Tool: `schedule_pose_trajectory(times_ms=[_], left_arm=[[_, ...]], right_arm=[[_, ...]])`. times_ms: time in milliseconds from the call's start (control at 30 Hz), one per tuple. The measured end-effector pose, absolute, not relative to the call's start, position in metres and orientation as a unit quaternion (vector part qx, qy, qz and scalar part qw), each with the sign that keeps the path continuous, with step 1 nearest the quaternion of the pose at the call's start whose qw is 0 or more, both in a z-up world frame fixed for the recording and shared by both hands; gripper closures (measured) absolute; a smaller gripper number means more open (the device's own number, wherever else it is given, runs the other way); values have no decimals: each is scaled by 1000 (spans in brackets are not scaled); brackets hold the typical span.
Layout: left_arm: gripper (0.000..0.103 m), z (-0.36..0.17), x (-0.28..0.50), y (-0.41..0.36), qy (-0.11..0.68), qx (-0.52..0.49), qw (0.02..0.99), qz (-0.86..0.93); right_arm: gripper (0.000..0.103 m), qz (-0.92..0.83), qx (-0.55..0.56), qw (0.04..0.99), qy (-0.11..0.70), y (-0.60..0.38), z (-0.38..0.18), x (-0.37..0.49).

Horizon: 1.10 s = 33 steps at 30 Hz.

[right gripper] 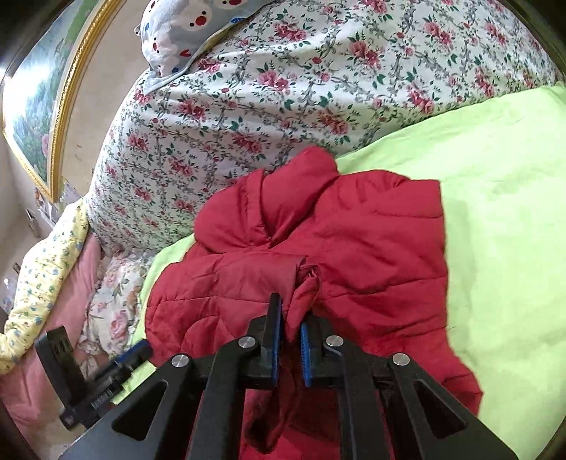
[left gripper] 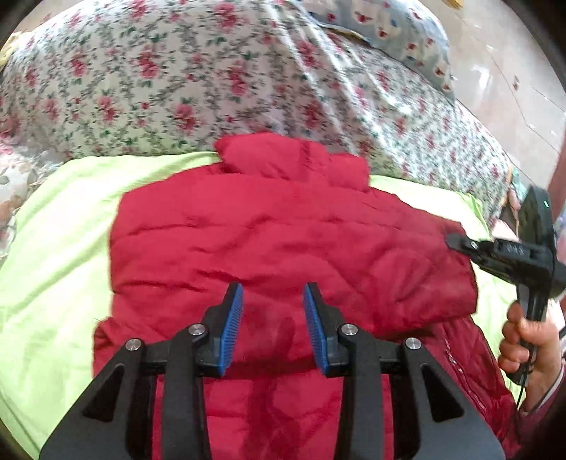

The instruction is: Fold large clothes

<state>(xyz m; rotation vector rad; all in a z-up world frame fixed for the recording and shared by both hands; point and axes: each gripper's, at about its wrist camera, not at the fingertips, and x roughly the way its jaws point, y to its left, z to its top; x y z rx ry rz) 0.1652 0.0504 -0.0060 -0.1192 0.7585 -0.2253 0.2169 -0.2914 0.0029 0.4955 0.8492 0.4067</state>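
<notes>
A red quilted puffer jacket [left gripper: 283, 233] lies on a lime-green sheet [left gripper: 53, 247], collar toward the floral quilt. My left gripper [left gripper: 273, 293] is open, hovering just above the jacket's lower middle, holding nothing. The right gripper [left gripper: 456, 240] shows at the jacket's right edge, held by a hand. In the right wrist view the right gripper [right gripper: 290, 318] is shut on a bunched fold of the red jacket [right gripper: 371, 247], fabric pinched between its blue pads [right gripper: 305, 350]. The left gripper [right gripper: 134, 354] shows at lower left over the sheet [right gripper: 502, 212].
A bulky floral quilt [left gripper: 177, 81] is heaped behind the jacket. A grey patterned pillow [right gripper: 184, 32] sits on top of it. A framed painting [right gripper: 39, 106] hangs on the wall at left. Pink and yellow bedding [right gripper: 46, 283] lies at the bed's left edge.
</notes>
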Motion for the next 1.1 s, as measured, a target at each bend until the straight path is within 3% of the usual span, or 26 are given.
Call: schedule_pose_trajectory(times_ms=[300, 367, 433, 633, 867, 1100], left_arm=[[70, -41, 203, 81, 415, -89, 902, -80], [70, -53, 207, 80, 429, -89, 896, -80], [70, -59, 208, 79, 433, -85, 894, -76], [70, -64, 209, 73, 434, -76, 896, -63], [69, -65, 210, 72, 439, -65, 895, -47], [67, -37, 194, 73, 409, -55, 910, -51]], right_arm=[[94, 177, 195, 871, 415, -284, -7, 220], [88, 174, 193, 870, 419, -284, -12, 221], [73, 161, 186, 874, 420, -285, -11, 219], [54, 110, 151, 922, 339, -283, 32, 185], [54, 181, 3, 898, 401, -196, -8, 189], [54, 135, 48, 880, 453, -223, -62, 215]])
